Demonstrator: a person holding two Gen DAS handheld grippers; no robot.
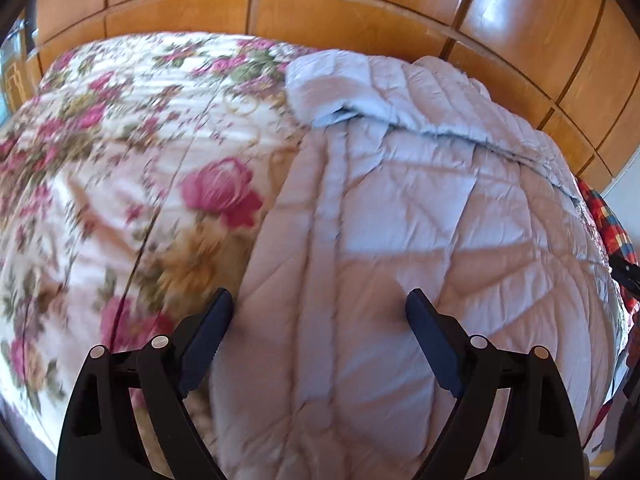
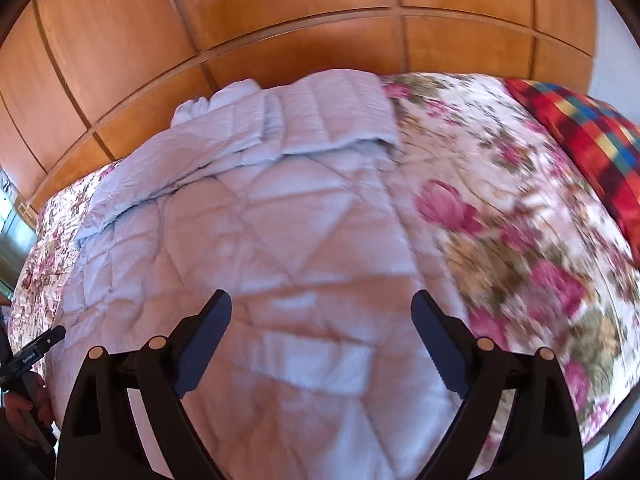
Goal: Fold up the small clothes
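Quilted jacket [image 1: 380,216] below spread fingers [image 1: 218,312] (untouched)

This is a bedroom in a home. A bed [image 2: 520,208] fills most of both views, covered with a rose-patterned bedspread [image 1: 132,184]. Right behind the bed stands a wall of glossy wooden wardrobe doors [image 2: 280,32]. At one end of the bed lies a bright checked pillow [image 2: 592,144].

Glossy wooden wardrobe [image 2: 280,40] behind floral bedspread [image 1: 120,140].
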